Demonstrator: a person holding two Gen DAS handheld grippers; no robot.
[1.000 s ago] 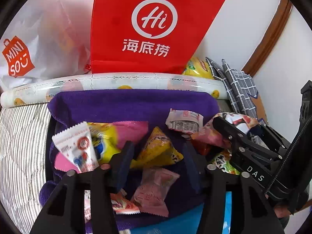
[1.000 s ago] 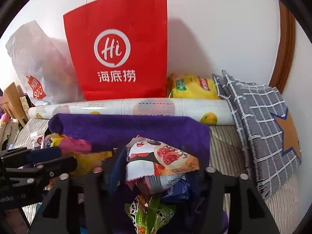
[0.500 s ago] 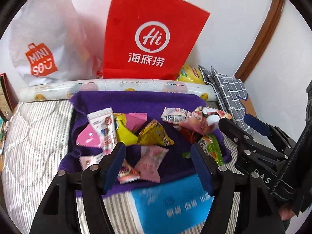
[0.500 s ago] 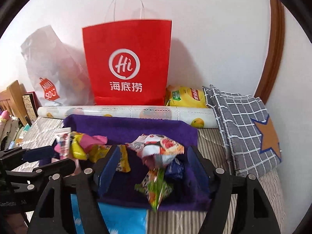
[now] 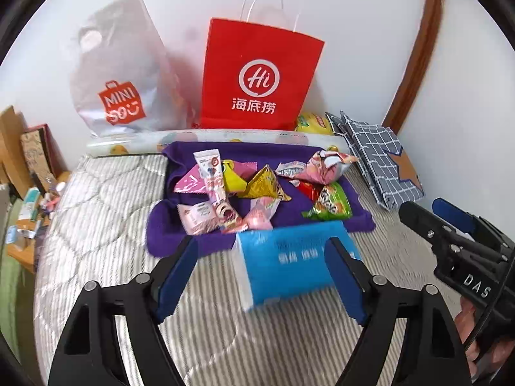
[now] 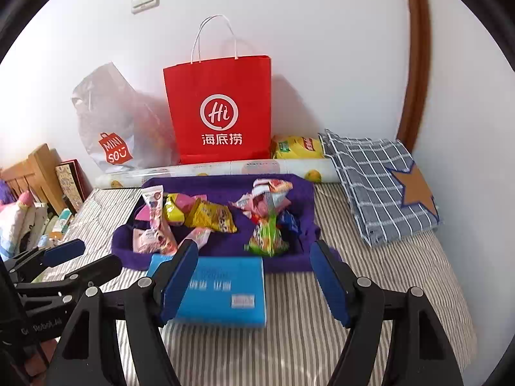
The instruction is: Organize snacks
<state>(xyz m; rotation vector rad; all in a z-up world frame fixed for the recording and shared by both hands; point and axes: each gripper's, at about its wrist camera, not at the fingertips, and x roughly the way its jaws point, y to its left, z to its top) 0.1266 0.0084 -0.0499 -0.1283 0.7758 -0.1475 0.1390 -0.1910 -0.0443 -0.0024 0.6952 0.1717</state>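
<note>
In the middle of both frames, the snacks lay heaped on the purple cloth, beyond the blue box. The left gripper, jaws opening and empty, faced the left-hand heap. The right gripper, empty with jaws apart, faced the right-hand one.

Snack packets heaped on towel atop bed. Box just before towel; roll behind it. Paper bag against wall behind roll, plastic bag to its left.
</note>
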